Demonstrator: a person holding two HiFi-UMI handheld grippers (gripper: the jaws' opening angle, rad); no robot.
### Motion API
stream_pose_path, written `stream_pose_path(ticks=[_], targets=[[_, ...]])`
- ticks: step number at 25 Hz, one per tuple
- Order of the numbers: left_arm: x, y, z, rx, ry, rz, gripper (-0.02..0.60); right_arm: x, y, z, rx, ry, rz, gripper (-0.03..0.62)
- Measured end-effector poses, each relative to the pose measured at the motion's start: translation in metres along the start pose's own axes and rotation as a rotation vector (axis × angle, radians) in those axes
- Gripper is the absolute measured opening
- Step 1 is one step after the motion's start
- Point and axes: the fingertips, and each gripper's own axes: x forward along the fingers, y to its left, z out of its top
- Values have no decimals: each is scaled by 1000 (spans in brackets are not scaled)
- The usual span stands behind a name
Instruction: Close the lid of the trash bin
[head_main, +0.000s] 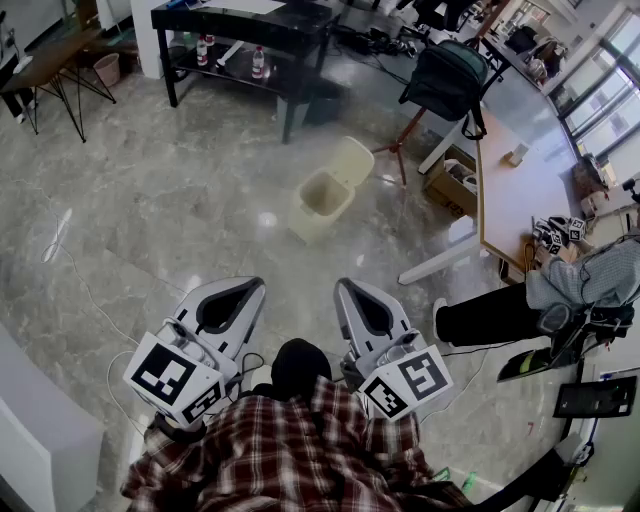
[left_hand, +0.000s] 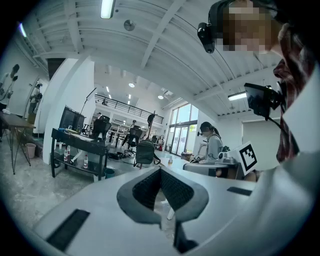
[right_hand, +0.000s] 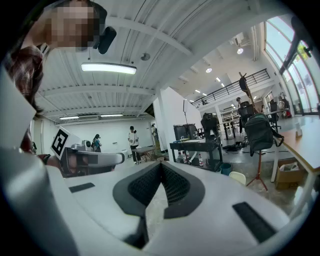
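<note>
The cream trash bin (head_main: 322, 203) stands on the marble floor ahead of me, its lid (head_main: 353, 160) swung up and back so the inside shows. My left gripper (head_main: 254, 284) and right gripper (head_main: 343, 285) are held low and side by side near my body, well short of the bin, touching nothing. Both are shut and hold nothing. In the left gripper view the left gripper (left_hand: 160, 170) has its ribbed pads meeting at the tip. The right gripper (right_hand: 161, 165) looks the same in its own view, where a cream part of the bin (right_hand: 238, 176) peeks past the right jaw.
A black table (head_main: 240, 25) with bottles stands beyond the bin. To its right are a backpack on a stand (head_main: 447, 75), a cardboard box (head_main: 452, 180) and a white desk (head_main: 510, 170) where a person (head_main: 585, 280) sits. A white block (head_main: 40, 430) is at my lower left.
</note>
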Motion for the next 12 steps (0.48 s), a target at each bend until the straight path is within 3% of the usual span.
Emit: stream_pose_path(ticks=[6, 12], targets=[[24, 51, -6, -21, -1, 26, 11, 50, -26, -11, 16, 21, 14, 12], [81, 103, 8, -32, -13, 74, 11, 115, -73, 0, 7, 38, 73, 12]])
